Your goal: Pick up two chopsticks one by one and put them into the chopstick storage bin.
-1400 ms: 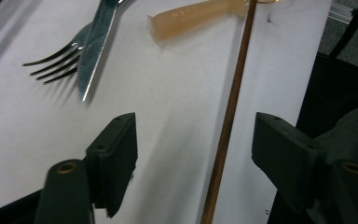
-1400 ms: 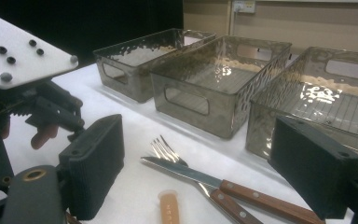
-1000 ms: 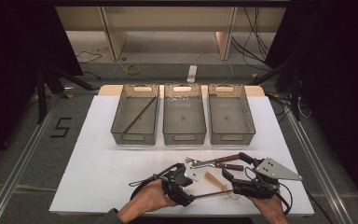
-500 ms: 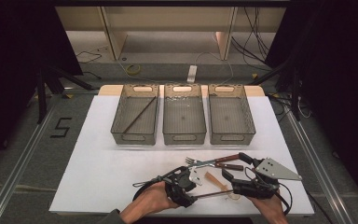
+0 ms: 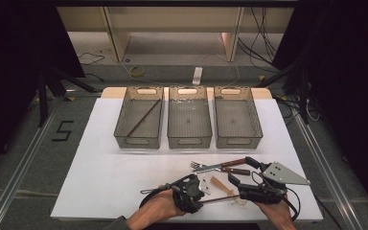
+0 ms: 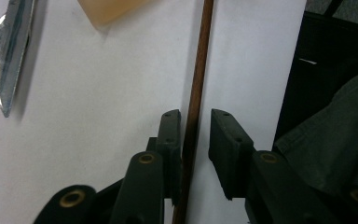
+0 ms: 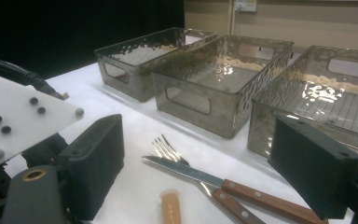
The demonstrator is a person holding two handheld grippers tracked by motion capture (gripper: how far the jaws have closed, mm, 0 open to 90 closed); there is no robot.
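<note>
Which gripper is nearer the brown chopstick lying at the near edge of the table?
The left. The left gripper has the chopstick between its jaws, which have just been closing on it, one pad alongside, a gap at the other. The right gripper hovers open just beyond its far end, above the knife.

left gripper (image 6: 196,135): black matte two-jaw hand tool, flat rectangular pads, brass-ringed pivot holes, small screw holes at pad tips, black cable looping at 9 o'clock | right gripper (image 7: 193,168): black ribbed block pads, grey three-cornered plate with dark screws at 1 o'clock | sleeve (image 6: 340,140): dark grey-green cloth
</note>
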